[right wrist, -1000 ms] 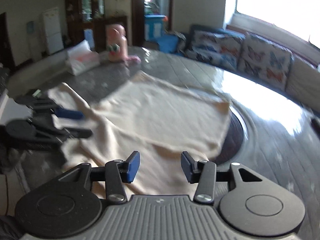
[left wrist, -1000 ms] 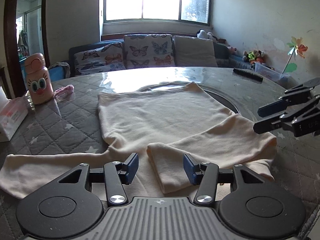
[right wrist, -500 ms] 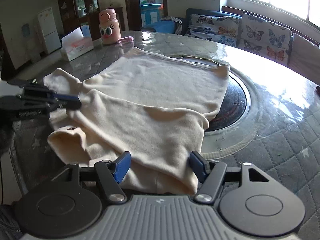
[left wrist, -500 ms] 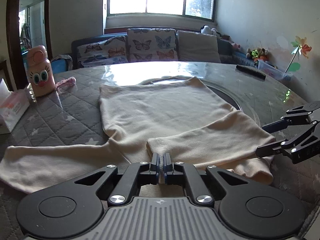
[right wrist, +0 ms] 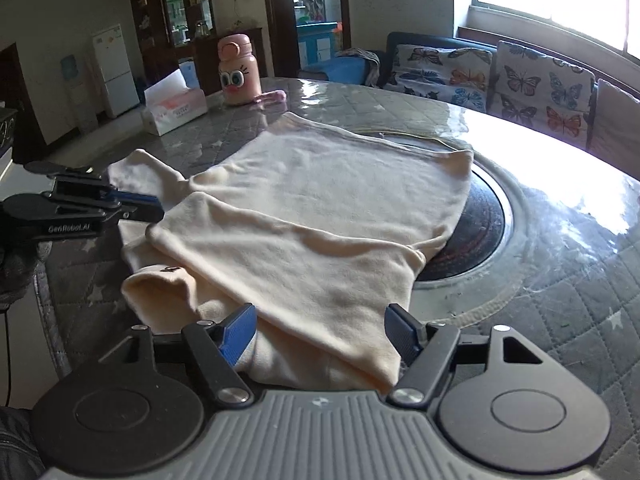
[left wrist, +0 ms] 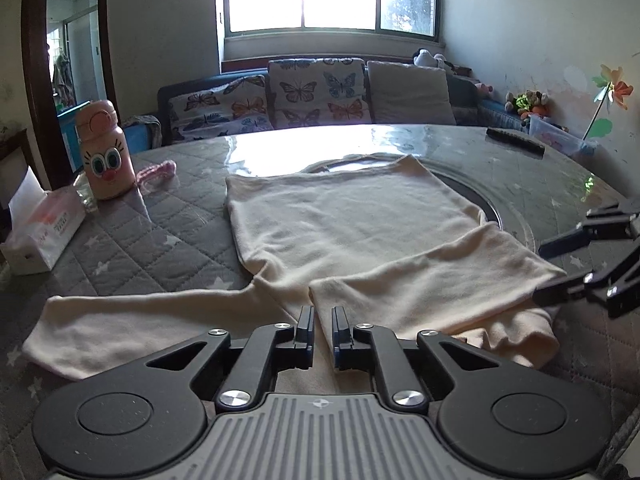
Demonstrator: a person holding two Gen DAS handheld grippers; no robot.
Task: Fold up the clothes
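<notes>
Left gripper clamped shut from half-open, jaws now parting slightly, nothing pinched. Right gripper jaws opening wider over the shirt fold.

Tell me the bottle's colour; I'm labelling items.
Pink bottle, with cartoon eyes; clearest in the right wrist view.

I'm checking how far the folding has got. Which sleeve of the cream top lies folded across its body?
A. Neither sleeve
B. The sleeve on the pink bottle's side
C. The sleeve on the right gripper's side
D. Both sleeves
C: the sleeve by the right gripper lies across the cream top, while the other sleeve, on the pink bottle side, is stretched out flat.
</notes>
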